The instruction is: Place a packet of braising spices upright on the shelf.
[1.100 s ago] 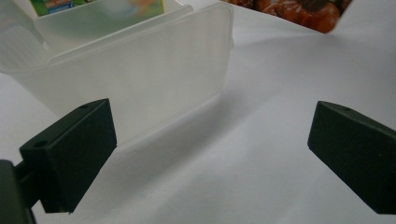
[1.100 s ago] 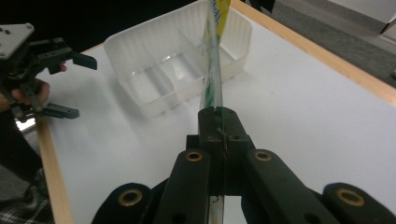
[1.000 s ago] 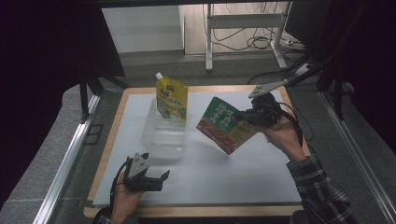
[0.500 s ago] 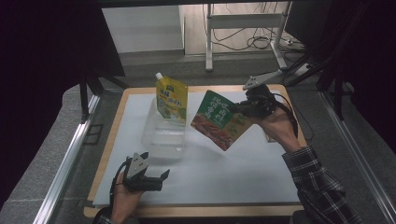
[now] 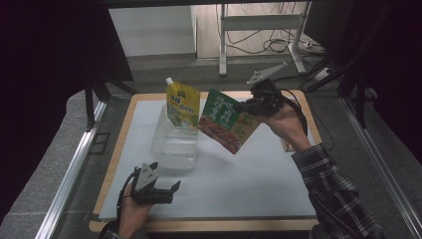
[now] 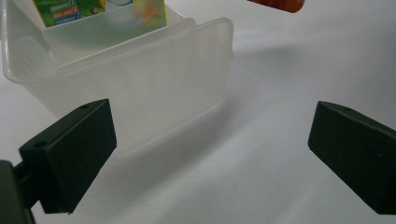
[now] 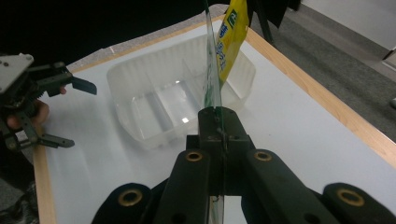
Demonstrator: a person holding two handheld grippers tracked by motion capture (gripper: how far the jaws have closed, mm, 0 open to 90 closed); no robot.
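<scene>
A clear plastic bin (image 5: pixel 173 144) sits left of centre on the white mat. A yellow spouted pouch (image 5: pixel 182 104) stands in the bin's far end. My right gripper (image 5: pixel 247 106) is shut on the edge of a green and orange pouch (image 5: pixel 225 123), holding it tilted in the air just right of the bin. The right gripper view has that pouch (image 7: pixel 212 79) edge-on between the closed jaws (image 7: pixel 218 116), with the bin (image 7: pixel 173 100) and yellow pouch (image 7: pixel 232 35) beyond. My left gripper (image 5: pixel 165 183) is open near the front edge, its jaws (image 6: pixel 210 144) facing the bin (image 6: pixel 140 79).
The white mat (image 5: pixel 239 184) lies on a wooden board (image 5: pixel 114 164) with a raised rim. Grey floor and a metal rail (image 5: pixel 74 164) run along the left. A metal table frame (image 5: pixel 224 35) and cables stand beyond the far edge.
My right gripper has carried the green and orange pouch left and slightly up, closer to the bin and the yellow pouch. The left gripper has stayed in place.
</scene>
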